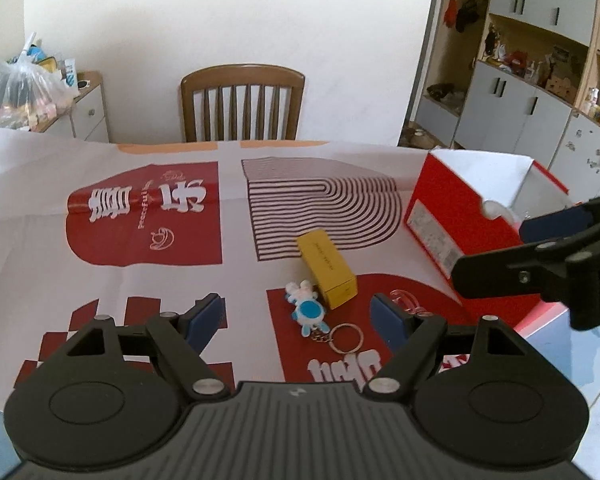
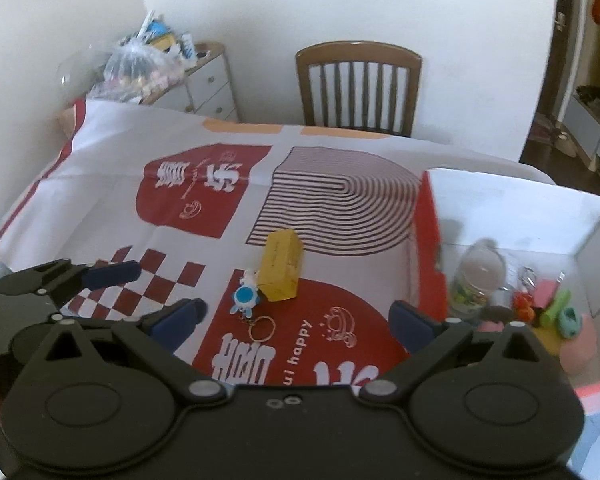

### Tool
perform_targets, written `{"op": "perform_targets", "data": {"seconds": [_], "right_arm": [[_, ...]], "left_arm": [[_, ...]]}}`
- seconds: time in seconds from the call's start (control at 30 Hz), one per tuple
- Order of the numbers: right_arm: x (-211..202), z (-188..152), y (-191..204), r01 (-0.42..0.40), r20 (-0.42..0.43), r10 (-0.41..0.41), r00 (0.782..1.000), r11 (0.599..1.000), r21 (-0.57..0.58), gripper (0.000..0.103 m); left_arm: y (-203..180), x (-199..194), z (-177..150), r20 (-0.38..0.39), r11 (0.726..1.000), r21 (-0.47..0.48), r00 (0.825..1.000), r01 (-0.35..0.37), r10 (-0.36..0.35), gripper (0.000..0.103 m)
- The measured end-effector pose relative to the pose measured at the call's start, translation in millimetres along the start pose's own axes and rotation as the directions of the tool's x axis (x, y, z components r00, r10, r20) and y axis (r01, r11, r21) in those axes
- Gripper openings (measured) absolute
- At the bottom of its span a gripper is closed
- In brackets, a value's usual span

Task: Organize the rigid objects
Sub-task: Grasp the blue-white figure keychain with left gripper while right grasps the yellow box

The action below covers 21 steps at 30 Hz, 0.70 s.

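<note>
A yellow box [image 1: 327, 268] lies on the printed tablecloth, also in the right wrist view [image 2: 282, 270]. A blue-and-white figure keychain [image 1: 310, 312] with a metal ring lies just in front of it, also in the right wrist view [image 2: 246, 296]. A clear plastic piece [image 1: 406, 300] lies by my left gripper's right finger. My left gripper [image 1: 298, 316] is open and empty, low over the keychain. My right gripper [image 2: 300, 318] is open and empty, beside the red box [image 2: 430, 240]. The red box [image 1: 440, 216] holds a glass jar [image 2: 478, 276] and several small toys.
A wooden chair [image 1: 242, 100] stands behind the table. A cabinet with a full plastic bag [image 1: 20, 88] is at the back left. Shelving with doors [image 1: 532, 80] stands at the right. The table's right edge [image 1: 548, 324] is near the red box.
</note>
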State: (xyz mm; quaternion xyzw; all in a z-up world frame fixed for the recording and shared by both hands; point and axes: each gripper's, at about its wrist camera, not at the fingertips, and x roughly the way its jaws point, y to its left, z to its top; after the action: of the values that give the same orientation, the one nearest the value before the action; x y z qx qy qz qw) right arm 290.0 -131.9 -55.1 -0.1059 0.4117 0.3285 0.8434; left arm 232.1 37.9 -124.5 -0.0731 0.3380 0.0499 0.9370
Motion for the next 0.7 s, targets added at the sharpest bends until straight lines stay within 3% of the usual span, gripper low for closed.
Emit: {"op": "perform_targets", "data": {"seconds": [0.3,0.7], "right_arm": [[42,17,8,-0.016,-0.056,0.015,0.998,0.999,-0.034,0.102],[102,38,-5,0.033,-0.149,-0.026,0.989,0.998,0.045,0.097]], "left_arm": [[9,29,-10,-0.033,0.998,-0.053,0.999,-0.017,0.015,0.081],[7,66,-13,-0.061,0.994,-0.099,0.998,-0.040,0.034,0.081]]}}
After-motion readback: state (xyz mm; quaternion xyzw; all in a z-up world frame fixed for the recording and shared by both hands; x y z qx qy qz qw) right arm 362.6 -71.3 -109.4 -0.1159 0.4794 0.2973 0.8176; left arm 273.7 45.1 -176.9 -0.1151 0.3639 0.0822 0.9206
